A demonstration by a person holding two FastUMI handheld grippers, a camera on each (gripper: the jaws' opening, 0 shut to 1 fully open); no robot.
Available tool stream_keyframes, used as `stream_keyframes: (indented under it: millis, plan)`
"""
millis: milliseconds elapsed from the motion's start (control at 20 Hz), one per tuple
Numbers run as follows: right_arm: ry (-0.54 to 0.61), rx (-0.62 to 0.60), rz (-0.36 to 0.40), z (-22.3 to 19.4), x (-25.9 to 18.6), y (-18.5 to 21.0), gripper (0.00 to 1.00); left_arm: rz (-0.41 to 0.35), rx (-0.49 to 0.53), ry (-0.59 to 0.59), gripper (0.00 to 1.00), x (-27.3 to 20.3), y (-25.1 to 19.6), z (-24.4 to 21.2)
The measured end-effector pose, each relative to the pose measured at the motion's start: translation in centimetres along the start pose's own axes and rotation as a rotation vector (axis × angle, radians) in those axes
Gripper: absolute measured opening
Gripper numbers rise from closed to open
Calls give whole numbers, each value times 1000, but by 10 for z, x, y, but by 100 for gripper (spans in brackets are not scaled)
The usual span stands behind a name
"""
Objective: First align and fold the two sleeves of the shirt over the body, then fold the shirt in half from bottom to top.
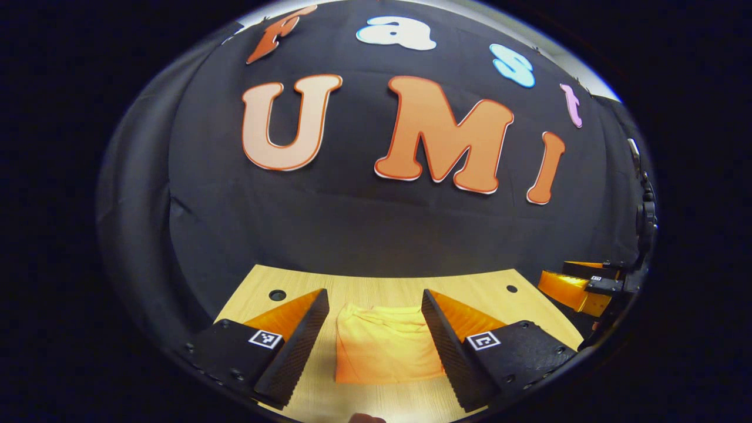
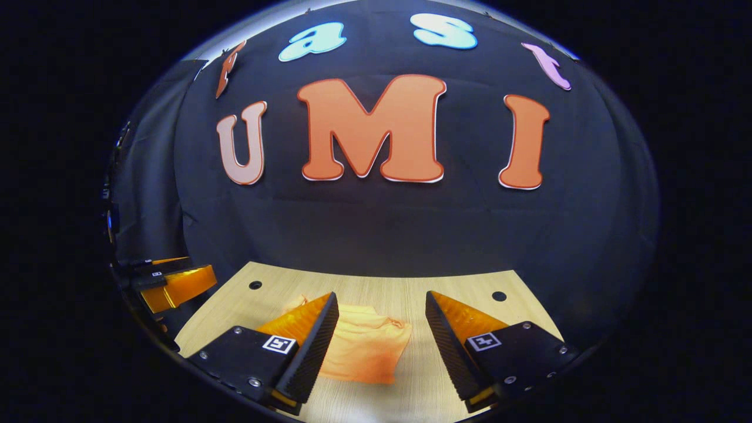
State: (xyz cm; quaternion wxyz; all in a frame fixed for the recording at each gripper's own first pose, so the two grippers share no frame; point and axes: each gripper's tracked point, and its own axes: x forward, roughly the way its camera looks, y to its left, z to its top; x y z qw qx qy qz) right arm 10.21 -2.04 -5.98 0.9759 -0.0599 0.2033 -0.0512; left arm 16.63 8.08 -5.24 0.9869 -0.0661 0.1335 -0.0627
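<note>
Left gripper [image 1: 376, 335] hangs above the near edge of the table [image 1: 376, 285] with its jaws wide and nothing between them; past the gap lies the shirt [image 1: 385, 346], an orange bundle that looks already folded into a compact block, flat on the wood. At the far right of the left gripper view the right gripper [image 1: 578, 288] shows off the table's right edge, apart from the cloth.

In the right gripper view the right gripper [image 2: 382, 341] is likewise spread wide and empty, raised over the table [image 2: 376, 282], with the shirt [image 2: 367, 346] lying near its left finger and partly hidden behind it. The left gripper [image 2: 176, 285] sits at the far left, beside the table.

By the look of it, the folding is done or nearly so. The risk from here is a low sweep: a finger catching the loose, rumpled far edge would drag the top layer and undo the fold. Slippery wood would let the whole bundle slide.
</note>
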Motion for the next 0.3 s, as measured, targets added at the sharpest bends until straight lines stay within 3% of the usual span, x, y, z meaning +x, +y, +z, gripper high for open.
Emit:
stream_keyframes:
  millis: [150, 300]
  plan:
    - [-45, 4, 18, 3, -29, 0, 91, 2, -32, -89, 98, -37, -17, 7]
    - [-128, -23, 11, 16, -57, -4, 90, 7, 5, -140, 97, -62, -26, 7]
